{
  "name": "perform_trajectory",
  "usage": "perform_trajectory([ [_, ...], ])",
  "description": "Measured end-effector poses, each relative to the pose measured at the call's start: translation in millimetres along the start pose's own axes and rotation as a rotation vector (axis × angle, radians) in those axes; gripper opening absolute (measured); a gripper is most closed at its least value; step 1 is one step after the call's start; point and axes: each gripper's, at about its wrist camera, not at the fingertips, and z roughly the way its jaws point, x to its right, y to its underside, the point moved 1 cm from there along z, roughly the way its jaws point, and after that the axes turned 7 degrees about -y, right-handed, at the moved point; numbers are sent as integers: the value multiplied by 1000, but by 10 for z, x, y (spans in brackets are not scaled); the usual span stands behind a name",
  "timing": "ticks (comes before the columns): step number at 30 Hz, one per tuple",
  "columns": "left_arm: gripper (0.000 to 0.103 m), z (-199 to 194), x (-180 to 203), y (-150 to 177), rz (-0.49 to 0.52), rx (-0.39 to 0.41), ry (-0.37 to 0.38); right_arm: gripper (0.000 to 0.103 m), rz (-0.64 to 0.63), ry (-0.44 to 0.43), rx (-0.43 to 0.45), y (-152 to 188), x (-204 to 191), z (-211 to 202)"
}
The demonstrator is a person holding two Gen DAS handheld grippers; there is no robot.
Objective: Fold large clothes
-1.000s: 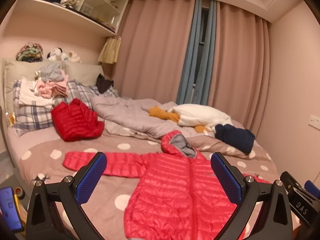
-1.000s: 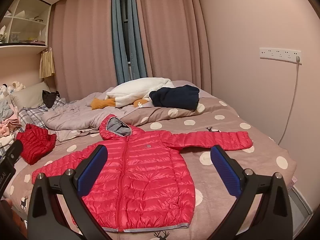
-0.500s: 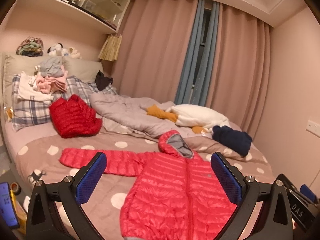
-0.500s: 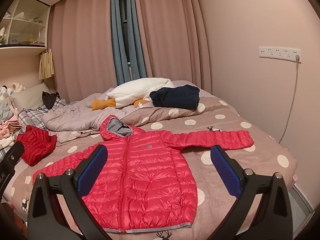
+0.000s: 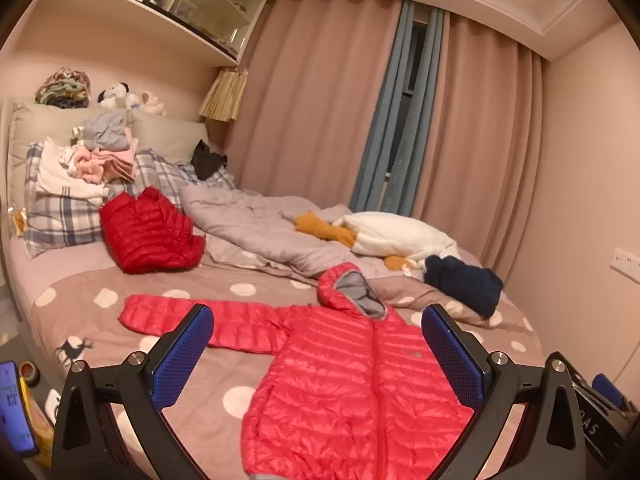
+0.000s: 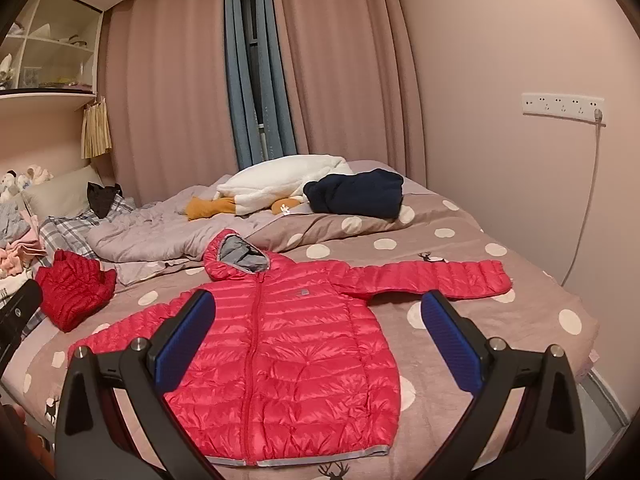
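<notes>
Quilted, glossy red jacket (image 6: 296, 344) lies flat on the dotted bed (image 6: 480, 320), sleeves spread sideways, hood toward the curtains. Left gripper (image 5: 316, 356) and right gripper (image 6: 316, 344) hover above it, jaws wide apart, empty.

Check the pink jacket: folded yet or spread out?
Spread out. The jacket lies flat on the bed, front up, zipped, both sleeves stretched sideways, hood open.

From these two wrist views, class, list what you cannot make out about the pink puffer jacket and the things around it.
1. Pink puffer jacket: in the left wrist view, its hem and one sleeve are cut off by the frame edge and the left gripper.
2. Same jacket in the right wrist view: the right gripper covers part of one sleeve.
3. Jacket chest logo: too small to read.
4. Phone screen: blurred, cut by the edge.
</notes>
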Motion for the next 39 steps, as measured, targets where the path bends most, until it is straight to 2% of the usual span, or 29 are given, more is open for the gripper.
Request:
perform_trajectory([
  [39, 103, 37, -62, 36, 6, -10, -9, 103, 3, 26, -40, 46, 31, 129],
])
